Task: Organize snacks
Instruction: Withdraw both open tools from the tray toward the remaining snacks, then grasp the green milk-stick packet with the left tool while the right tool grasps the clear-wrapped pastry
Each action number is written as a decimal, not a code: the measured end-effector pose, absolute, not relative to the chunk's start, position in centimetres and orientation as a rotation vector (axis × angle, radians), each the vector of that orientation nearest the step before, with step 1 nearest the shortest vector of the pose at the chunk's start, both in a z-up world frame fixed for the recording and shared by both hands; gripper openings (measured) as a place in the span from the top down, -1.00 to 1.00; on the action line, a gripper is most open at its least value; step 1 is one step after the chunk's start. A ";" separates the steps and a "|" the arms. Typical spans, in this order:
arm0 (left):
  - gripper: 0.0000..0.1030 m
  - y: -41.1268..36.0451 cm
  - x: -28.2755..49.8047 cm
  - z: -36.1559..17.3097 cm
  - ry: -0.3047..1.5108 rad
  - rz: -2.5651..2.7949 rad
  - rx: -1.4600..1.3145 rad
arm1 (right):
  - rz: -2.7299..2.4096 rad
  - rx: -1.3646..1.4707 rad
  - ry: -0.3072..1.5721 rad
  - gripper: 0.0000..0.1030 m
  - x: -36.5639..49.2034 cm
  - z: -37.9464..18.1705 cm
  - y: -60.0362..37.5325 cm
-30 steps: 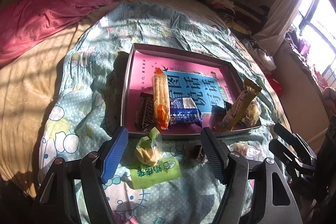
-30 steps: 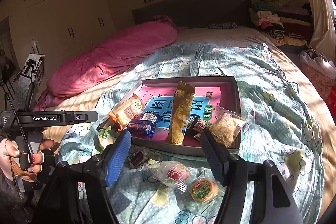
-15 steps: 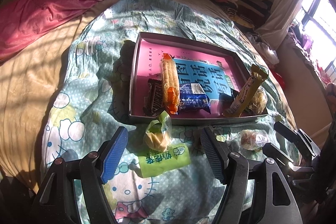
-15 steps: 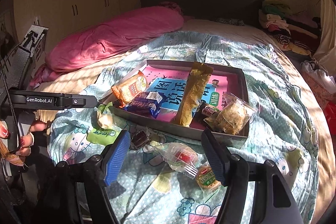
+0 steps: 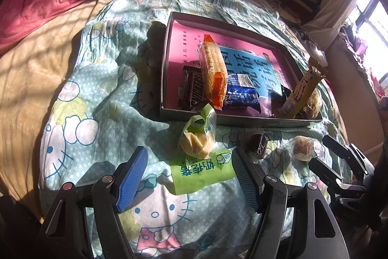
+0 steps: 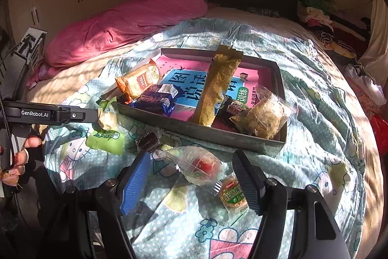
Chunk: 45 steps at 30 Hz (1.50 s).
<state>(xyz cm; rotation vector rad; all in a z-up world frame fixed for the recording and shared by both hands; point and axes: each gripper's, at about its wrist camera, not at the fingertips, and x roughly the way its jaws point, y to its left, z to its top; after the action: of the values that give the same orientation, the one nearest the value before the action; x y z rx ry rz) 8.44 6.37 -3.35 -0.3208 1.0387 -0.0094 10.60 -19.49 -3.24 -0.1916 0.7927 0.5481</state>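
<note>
Lower left of the right wrist view, the green-wrapped bun packet (image 6: 106,140), a dark foil chocolate (image 6: 148,139), a clear-wrapped sweet (image 6: 198,165) and a round green biscuit pack (image 6: 233,193) remain on the bed outside the half-filled grey cardboard tray (image 6: 201,131); left gripper (image 5: 189,177) and right gripper (image 6: 191,182) both gape empty.

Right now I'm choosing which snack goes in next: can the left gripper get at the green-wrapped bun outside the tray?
Probably yes. The left gripper is open, the green-wrapped bun lies just ahead between its fingers, on the blanket short of the tray, nothing covering it.
</note>
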 end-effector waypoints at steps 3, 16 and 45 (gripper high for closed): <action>-0.43 6.1 8.5 -3.9 1.051 -0.015 -0.322 | 0.541 -0.197 0.821 -0.35 11.0 -3.9 -19.5; -0.43 5.9 9.8 -5.5 1.077 -0.019 -0.331 | 0.560 -0.287 0.873 -0.34 12.5 -6.4 -18.2; 0.22 5.4 10.8 -6.5 1.030 -0.057 -0.377 | 0.626 -0.029 0.874 0.29 13.5 -4.9 -20.9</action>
<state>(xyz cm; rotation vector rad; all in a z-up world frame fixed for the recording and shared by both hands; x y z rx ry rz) 10.77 5.40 -6.50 -0.3774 1.0296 -0.0571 13.46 -20.88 -4.90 -0.0293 0.8738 0.6260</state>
